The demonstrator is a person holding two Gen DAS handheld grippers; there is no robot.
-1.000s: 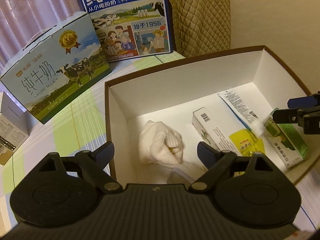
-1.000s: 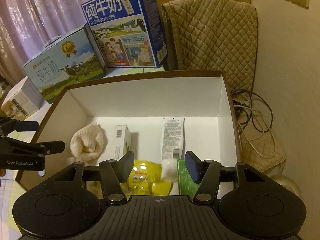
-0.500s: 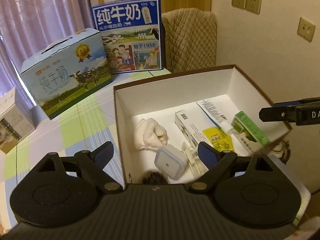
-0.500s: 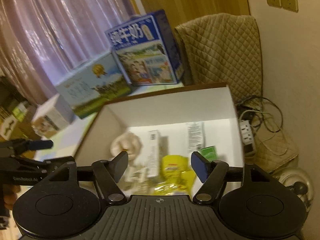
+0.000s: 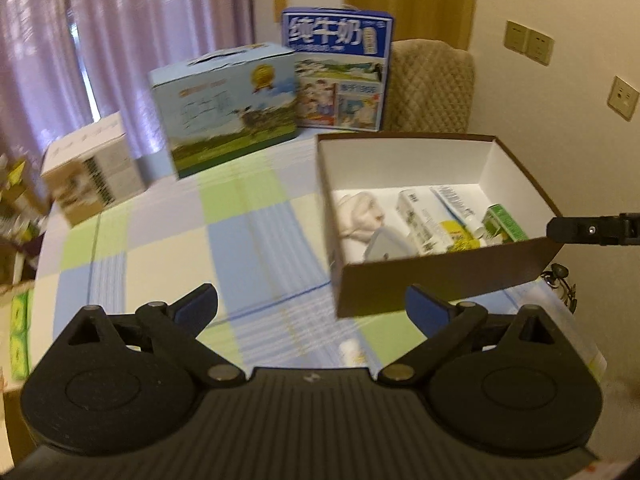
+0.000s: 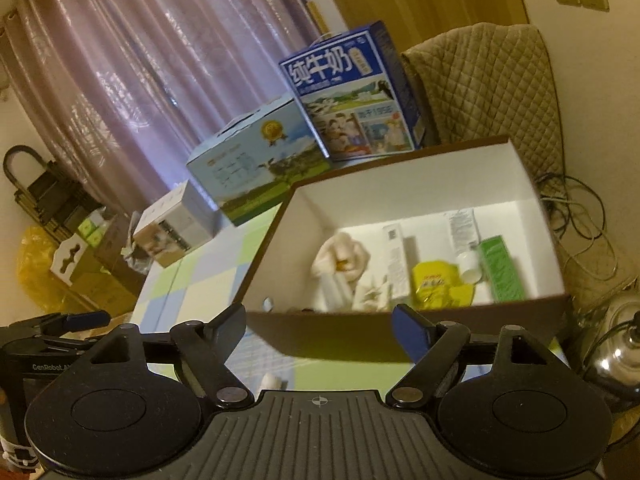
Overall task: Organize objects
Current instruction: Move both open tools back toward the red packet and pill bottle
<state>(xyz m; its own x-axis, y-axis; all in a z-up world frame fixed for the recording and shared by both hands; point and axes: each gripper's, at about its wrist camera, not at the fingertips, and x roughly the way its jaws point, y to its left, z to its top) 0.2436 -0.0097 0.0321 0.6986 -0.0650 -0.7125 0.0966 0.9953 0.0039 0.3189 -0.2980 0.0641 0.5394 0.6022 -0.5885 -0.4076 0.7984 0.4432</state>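
Note:
A brown cardboard box (image 5: pixel 440 280) with a white inside stands on the checked tablecloth (image 5: pixel 168 248). In it lie a cream cloth bundle (image 5: pixel 360 212), a long white carton (image 5: pixel 420 220), a yellow packet (image 5: pixel 460 236), a white tube (image 5: pixel 456 204), a green box (image 5: pixel 506 222) and a grey square case (image 5: pixel 386 244). My left gripper (image 5: pixel 310 310) hangs open and empty in front of the box's near wall. My right gripper (image 6: pixel 318 326) is open and empty too, before the box (image 6: pixel 360 336). A small white object (image 5: pixel 352 352) lies on the cloth near me.
Two milk cartons (image 5: pixel 228 108) (image 5: pixel 338 72) and a small white box (image 5: pixel 92 168) stand at the back of the table. A quilted chair (image 6: pixel 492 84) is behind the box. Cables (image 6: pixel 576 208) and a metal kettle (image 6: pixel 616 352) lie to the right.
Both grippers have pulled back and up from above the box, so its near wall and the tablecloth now show. Nothing was picked up; both stayed open.

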